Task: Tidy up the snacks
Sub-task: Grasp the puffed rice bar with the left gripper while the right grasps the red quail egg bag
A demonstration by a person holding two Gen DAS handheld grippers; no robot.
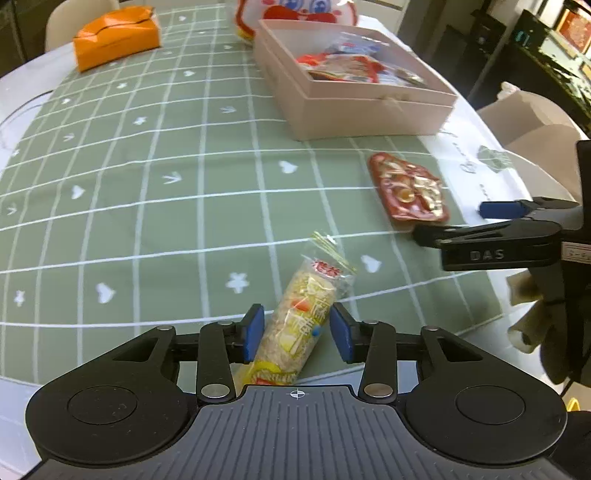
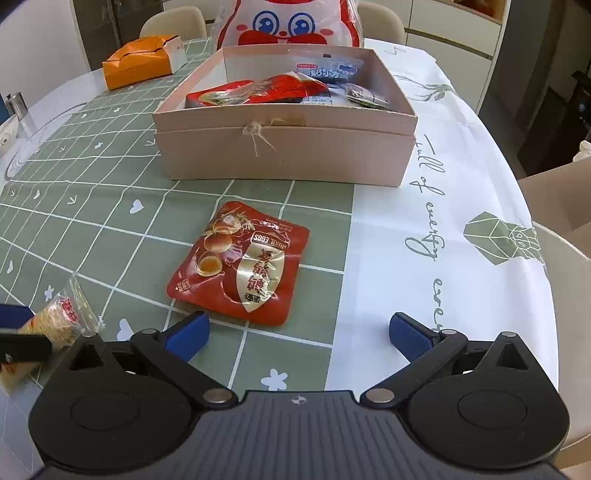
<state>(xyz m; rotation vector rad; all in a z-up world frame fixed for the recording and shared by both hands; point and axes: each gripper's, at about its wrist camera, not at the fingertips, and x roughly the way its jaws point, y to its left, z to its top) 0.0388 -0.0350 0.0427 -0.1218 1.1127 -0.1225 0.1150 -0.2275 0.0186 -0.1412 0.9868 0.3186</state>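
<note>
A yellow rice-cracker roll (image 1: 301, 321) in clear wrap lies on the green checked tablecloth between the blue pads of my left gripper (image 1: 297, 332). The left pad touches it; a small gap shows at the right pad. The roll's end also shows in the right wrist view (image 2: 61, 314). A red quail-egg pouch (image 2: 240, 264) lies flat just ahead of my right gripper (image 2: 299, 334), which is wide open and empty. The pouch also shows in the left wrist view (image 1: 408, 192). A pink open box (image 2: 284, 147) holding several snack packs stands behind it, also seen from the left (image 1: 354, 107).
An orange box (image 1: 116, 37) sits at the far left of the table. A red-and-white cartoon bag (image 2: 288, 26) stands behind the pink box. The right gripper's fingers (image 1: 495, 229) reach in from the right. Chairs surround the round table; its edge curves close on the right.
</note>
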